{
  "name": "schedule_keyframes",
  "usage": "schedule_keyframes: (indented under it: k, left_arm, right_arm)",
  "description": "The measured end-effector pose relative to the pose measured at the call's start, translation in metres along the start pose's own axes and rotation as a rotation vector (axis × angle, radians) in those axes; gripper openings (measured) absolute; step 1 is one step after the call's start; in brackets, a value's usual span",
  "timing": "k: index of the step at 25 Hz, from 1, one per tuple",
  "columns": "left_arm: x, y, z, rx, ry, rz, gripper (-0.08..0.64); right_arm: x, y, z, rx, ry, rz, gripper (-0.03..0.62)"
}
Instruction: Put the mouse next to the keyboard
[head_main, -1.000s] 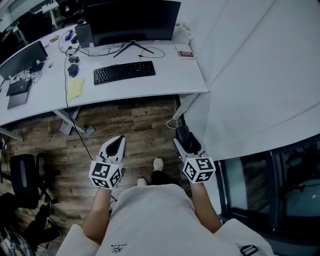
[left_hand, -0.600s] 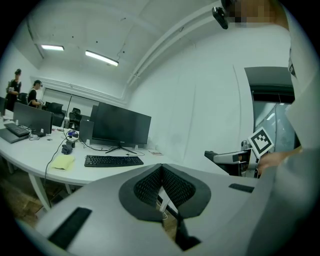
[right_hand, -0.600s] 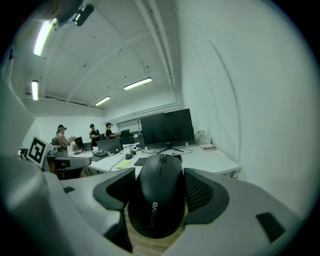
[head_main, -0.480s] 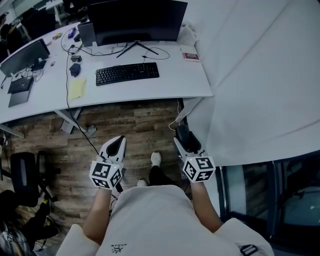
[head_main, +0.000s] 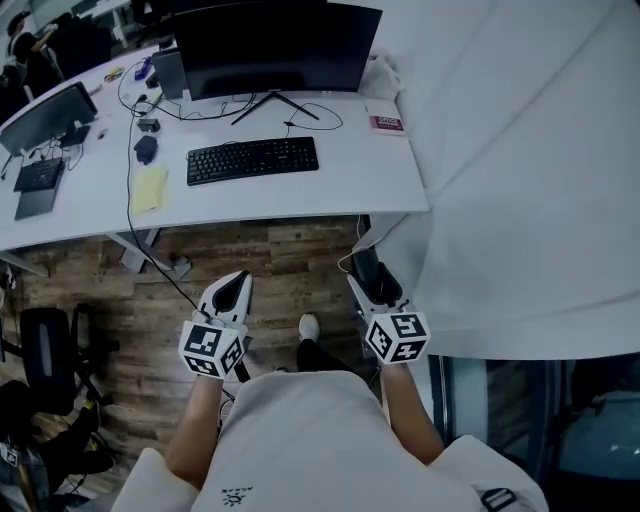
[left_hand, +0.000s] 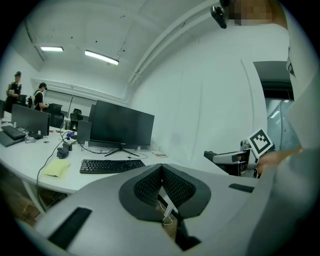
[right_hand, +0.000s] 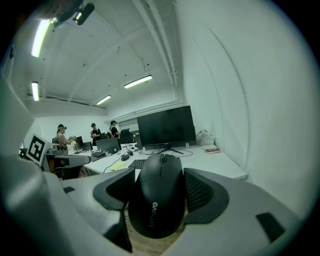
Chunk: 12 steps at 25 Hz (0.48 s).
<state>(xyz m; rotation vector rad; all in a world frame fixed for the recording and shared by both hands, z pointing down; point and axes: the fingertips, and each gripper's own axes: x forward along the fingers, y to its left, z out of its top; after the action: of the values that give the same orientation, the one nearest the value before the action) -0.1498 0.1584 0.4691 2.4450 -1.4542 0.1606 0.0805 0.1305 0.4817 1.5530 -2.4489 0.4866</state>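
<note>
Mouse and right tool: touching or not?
Touching. The right gripper view shows the mouse sitting between the right tool's pads, with both pads pressed against its sides and no gap.

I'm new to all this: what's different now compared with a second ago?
The desk and keyboard have slid slightly down the head view, so the person has stepped nearer. Nothing was picked up or let go: the right gripper still grips the mouse, the left gripper stays shut and empty, both held low as before.
</note>
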Motion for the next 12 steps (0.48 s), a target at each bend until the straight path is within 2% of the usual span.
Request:
schedule_keyframes:
  k: [12]
  left_arm:
    - [0.080,0.008,0.026,-0.009,0.031,0.029,0.011]
  right_arm:
    - [0.061,-0.050,0.028,0.011,0.037,0.049,0.308]
